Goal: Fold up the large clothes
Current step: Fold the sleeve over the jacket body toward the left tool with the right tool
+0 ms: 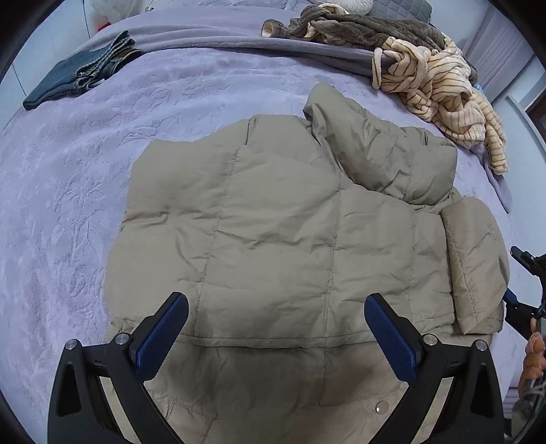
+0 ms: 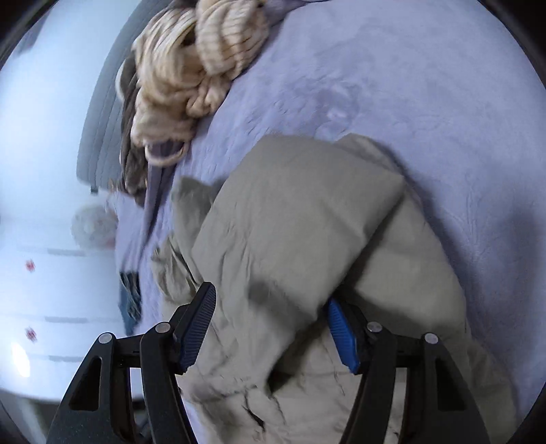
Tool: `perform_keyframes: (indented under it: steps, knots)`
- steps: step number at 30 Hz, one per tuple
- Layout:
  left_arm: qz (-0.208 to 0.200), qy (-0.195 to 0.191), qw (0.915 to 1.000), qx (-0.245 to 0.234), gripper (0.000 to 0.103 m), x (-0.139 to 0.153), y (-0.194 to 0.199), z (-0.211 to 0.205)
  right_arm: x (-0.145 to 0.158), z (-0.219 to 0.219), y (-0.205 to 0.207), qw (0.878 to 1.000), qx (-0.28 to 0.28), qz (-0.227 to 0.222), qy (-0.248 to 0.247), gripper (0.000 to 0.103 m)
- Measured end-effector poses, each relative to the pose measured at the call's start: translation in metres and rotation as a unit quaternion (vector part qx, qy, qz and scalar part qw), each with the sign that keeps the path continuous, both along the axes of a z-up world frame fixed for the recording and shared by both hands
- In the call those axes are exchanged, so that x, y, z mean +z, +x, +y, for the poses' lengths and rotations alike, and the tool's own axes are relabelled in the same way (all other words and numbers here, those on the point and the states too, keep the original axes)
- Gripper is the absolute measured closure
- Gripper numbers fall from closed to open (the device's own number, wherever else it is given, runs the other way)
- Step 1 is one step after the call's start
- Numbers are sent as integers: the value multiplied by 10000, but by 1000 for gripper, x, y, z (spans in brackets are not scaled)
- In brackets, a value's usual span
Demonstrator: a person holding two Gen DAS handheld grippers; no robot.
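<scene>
A beige puffer jacket [image 1: 273, 222] lies flat on the lavender bedspread [image 1: 68, 188], with one sleeve [image 1: 385, 150] folded across its upper right and a folded part [image 1: 474, 259] at its right edge. My left gripper [image 1: 276, 307] hovers open above the jacket's lower half, with nothing between its fingers. In the right wrist view, which is blurred, my right gripper [image 2: 271, 297] stands with its jaws apart over the jacket [image 2: 300, 239]. A puffy fold lies between the jaws and hides part of the right blue pad [image 2: 341, 338]. The right gripper [image 1: 515, 275] also shows at the left wrist view's right edge.
Folded jeans [image 1: 78, 75] lie at the far left of the bed. A cream striped garment [image 1: 440, 88] [image 2: 191, 68] and a brown fuzzy one [image 1: 358, 27] are heaped at the far right. White furniture [image 2: 51, 273] stands beyond the bed's edge.
</scene>
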State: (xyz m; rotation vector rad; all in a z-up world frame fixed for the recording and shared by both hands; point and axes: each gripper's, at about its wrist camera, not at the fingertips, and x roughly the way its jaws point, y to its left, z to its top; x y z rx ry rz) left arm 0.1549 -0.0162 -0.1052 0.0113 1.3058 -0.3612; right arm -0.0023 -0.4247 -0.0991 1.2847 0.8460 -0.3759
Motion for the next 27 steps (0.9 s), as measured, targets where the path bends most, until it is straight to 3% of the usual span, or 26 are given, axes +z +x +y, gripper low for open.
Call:
perform_keyframes:
  steps: [2,4,6,9,12,13,14,16,19,24,25,27]
  knots:
    - [60,-132,9999,24,0,0,3,5,-1,-10,5,9993,-261,-231,168,87]
    - [89,-271,9996,39,0,2,5,12,12,-5,25,9988,110,-468,6,90]
    - [122,-432,9990,62,0,4,7,19,29,24,62,9938,833,-622,-387,91]
    - [224,-761,9967,146,0,8,10,30,49,89,114,9693,2135,-670,-1018,91]
    - [416,-1182,9918,234,0,10,15,38,48,153,141,9364,3185,-458,-1402,88]
    - [477,-1325,9897,251,0,11,16,40,43,172,146,9270,3449,-331,-1439,76]
    - [530,-1471,9873,263,0,12,17,40,36,187,149,9195,3660,-193,-1424,51]
    - [634,-1722,9827,254,0,13,19,37,23,204,148,9123,3875,44,-1324,34]
    - [760,-2005,9766,178,0,11,23,28,13,207,135,9163,3880,156,-975,34]
    - [1061,-1958,9747,163,0,-17,30,-2,-9,161,81,9426,3300,454,-214,34]
    - [1112,-1883,9757,161,3,-24,31,-9,-14,148,64,9488,3110,532,-132,34]
    - [1226,-1720,9774,88,24,-38,32,-25,-24,120,35,9638,2579,679,31,34]
